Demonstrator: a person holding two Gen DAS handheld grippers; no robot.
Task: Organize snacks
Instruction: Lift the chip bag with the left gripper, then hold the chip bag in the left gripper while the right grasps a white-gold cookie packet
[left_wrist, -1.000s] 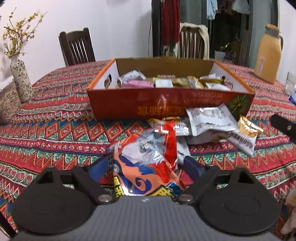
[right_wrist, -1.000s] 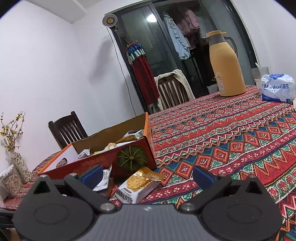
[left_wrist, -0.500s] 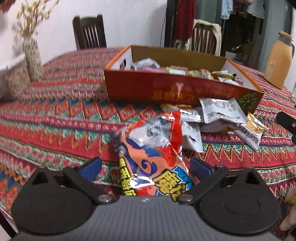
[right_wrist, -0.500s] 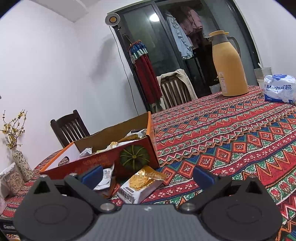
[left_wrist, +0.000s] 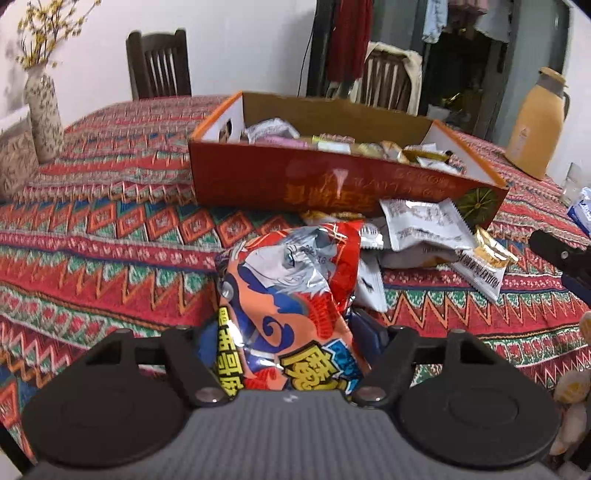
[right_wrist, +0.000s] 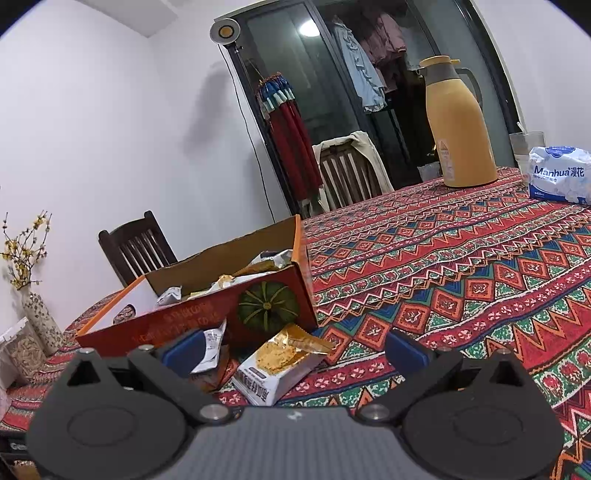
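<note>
My left gripper (left_wrist: 291, 341) has just been closing its jaws on the orange snack bag (left_wrist: 291, 295), which lies on the tablecloth (left_wrist: 110, 236) before the red box (left_wrist: 332, 184). The slick foil may slip free. My right gripper (right_wrist: 295, 349) waits open, empty.

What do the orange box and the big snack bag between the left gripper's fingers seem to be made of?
Orange box: seemingly cardboard, with brown unprinted inner walls and a printed, slightly glossy outside. Snack bag: likely metallised plastic film, shiny with crinkles and silver glare.
</note>
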